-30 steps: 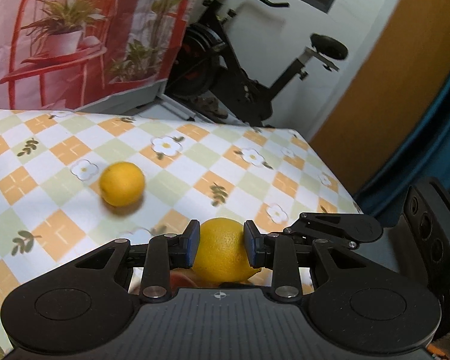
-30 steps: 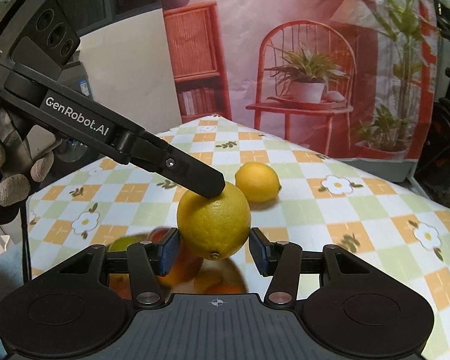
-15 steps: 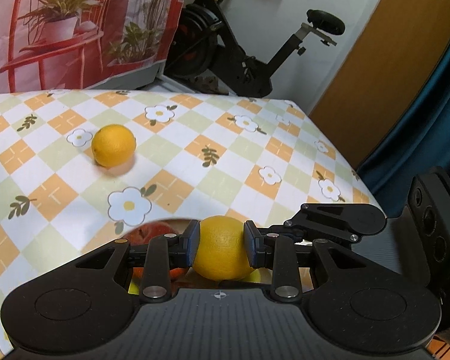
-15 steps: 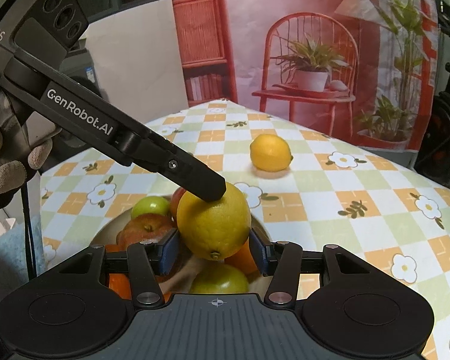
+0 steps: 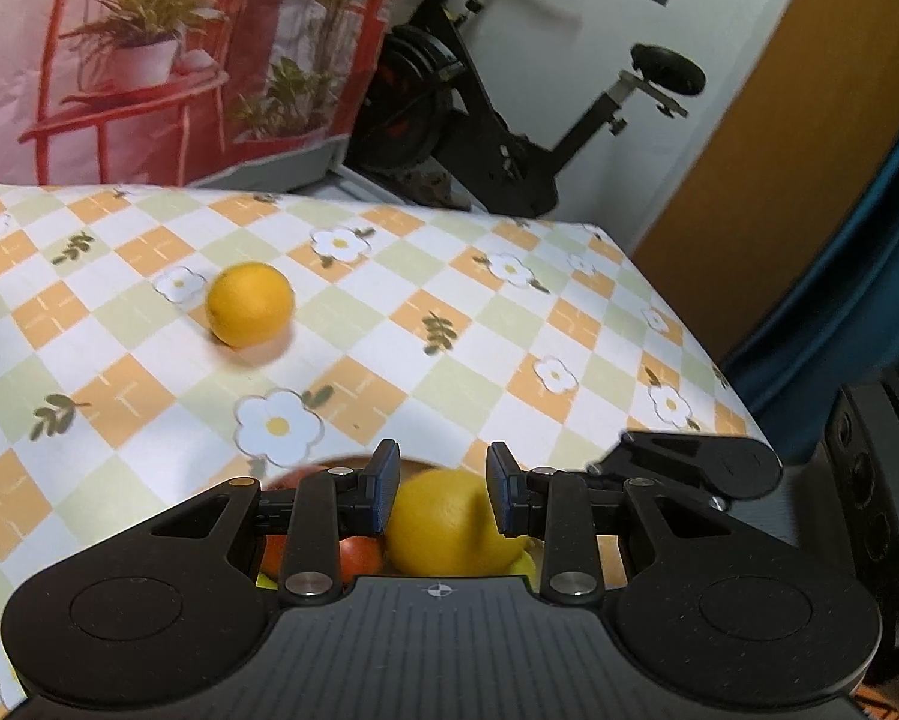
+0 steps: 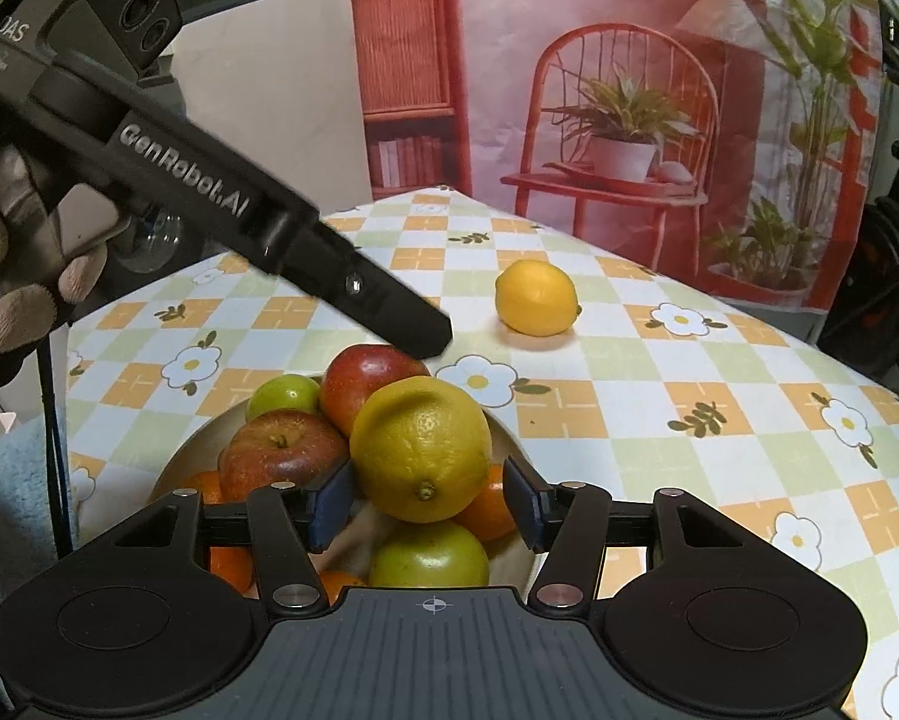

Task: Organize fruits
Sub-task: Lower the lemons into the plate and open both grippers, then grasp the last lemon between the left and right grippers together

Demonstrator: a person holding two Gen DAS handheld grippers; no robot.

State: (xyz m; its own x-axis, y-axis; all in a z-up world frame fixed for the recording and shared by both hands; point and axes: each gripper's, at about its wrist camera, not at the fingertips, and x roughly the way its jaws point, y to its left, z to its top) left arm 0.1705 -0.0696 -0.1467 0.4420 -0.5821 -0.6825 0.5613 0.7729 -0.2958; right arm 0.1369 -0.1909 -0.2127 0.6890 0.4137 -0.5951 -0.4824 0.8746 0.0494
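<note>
- Black right gripper [image 6: 428, 501]: jaws just opening, pads clear of the lemon [image 6: 420, 450] between them, which rests atop the bowl's [image 6: 185, 462] pile.
- Left gripper [image 5: 440, 480], just above: narrow, holding nothing.
- Best back both straight off slowly, so nothing rolls.
- Farther out on the cloth [image 6: 659, 414]: second lemon [image 6: 536, 298].

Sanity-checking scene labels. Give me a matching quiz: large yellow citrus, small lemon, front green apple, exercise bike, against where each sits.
1 large yellow citrus
2 small lemon
3 front green apple
4 exercise bike

A off the tablecloth, in the background
B alone on the tablecloth
C top of the pile in the bowl
D low in the bowl, nearest the right wrist camera

Pairs: 1-C, 2-B, 3-D, 4-A
</note>
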